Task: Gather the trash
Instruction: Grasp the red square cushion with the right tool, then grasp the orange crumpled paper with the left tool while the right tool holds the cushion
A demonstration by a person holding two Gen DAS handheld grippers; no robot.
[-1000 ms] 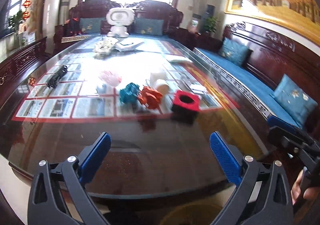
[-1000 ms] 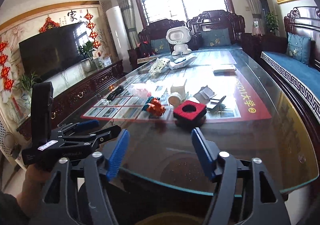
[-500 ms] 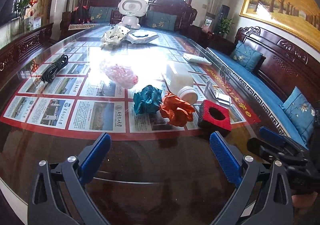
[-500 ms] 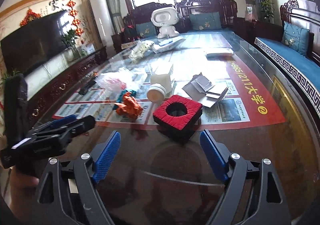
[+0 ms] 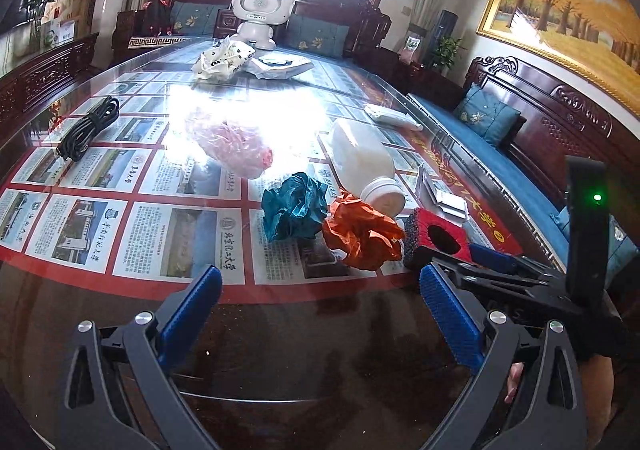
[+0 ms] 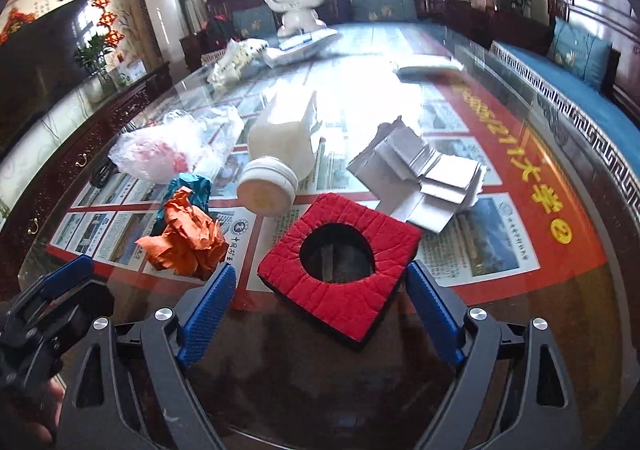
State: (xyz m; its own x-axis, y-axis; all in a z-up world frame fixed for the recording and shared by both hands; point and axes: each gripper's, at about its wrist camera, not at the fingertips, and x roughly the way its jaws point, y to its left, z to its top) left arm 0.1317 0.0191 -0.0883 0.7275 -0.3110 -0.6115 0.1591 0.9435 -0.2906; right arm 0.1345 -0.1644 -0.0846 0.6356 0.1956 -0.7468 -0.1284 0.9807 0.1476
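Both grippers over the near edge of the glass-topped table [image 5: 280,350], jaws wide, nothing held.

Left gripper [image 5: 320,314] spread above bare dark glass; right gripper [image 6: 320,298] spread with the near corner of the red foam block [image 6: 340,270] between its blue pads. Just beyond, crumpled orange paper [image 5: 362,234] touching crumpled teal paper [image 5: 294,206] on its left. Behind these, a white plastic jar [image 6: 276,154] on its side, cap toward the cameras, and folded grey card pieces [image 6: 420,178] to the right of it. Left of the jar, a pink-tinted clear plastic bag [image 5: 232,146]. Farther left, a coiled black cable [image 5: 88,128]. Far end: a crumpled white wrapper [image 5: 222,60], a flat white packet [image 5: 280,66], a white robot figure [image 5: 260,16].
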